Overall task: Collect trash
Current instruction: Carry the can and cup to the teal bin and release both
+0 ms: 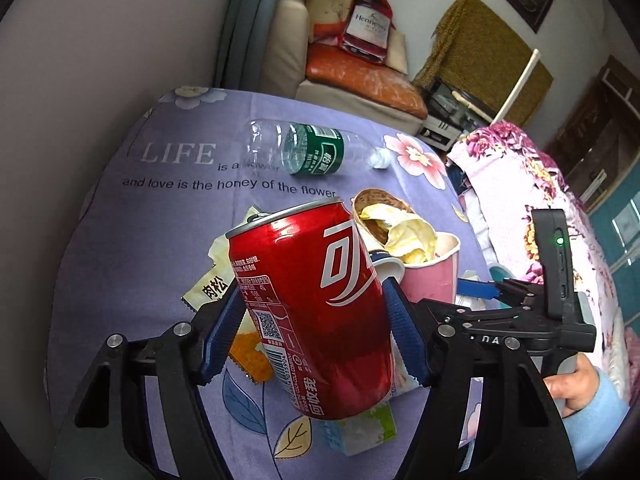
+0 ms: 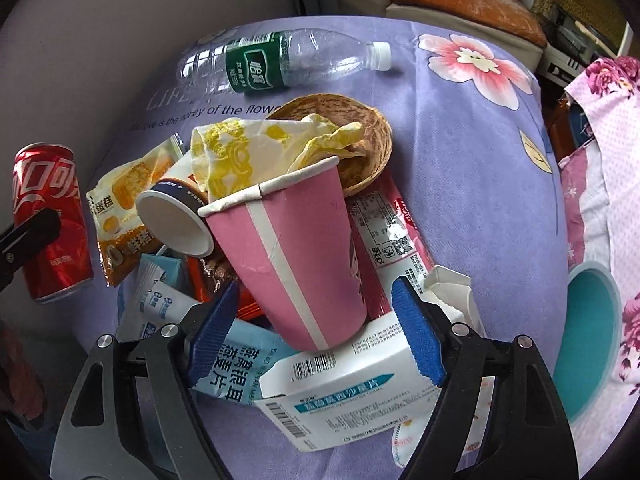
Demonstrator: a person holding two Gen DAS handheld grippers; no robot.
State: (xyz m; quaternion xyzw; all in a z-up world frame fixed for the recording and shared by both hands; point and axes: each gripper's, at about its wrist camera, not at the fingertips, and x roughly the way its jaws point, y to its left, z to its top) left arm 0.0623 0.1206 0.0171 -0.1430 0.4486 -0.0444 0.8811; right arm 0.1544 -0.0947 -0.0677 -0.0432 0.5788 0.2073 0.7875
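Note:
My left gripper [image 1: 316, 328] is shut on a red cola can [image 1: 320, 304] and holds it tilted above the purple tablecloth [image 1: 120, 240]. The can also shows at the far left of the right wrist view [image 2: 48, 220]. My right gripper [image 2: 316, 328] is open, its blue pads on either side of a pink paper cup [image 2: 296, 252] without touching it. The cup holds a crumpled yellow wrapper [image 2: 248, 148]. A small white cup [image 2: 176, 224], a brown bowl [image 2: 360, 148], snack wrappers [image 2: 120, 208] and a white medicine box [image 2: 352, 392] lie around it. An empty plastic bottle [image 2: 280, 60] lies behind.
A teal bin [image 2: 588, 328] stands at the right beside the table, next to pink floral fabric [image 2: 608, 160]. A sofa with an orange cushion [image 1: 360, 76] and a red bag [image 1: 366, 26] is behind the table. A grey wall is at the left.

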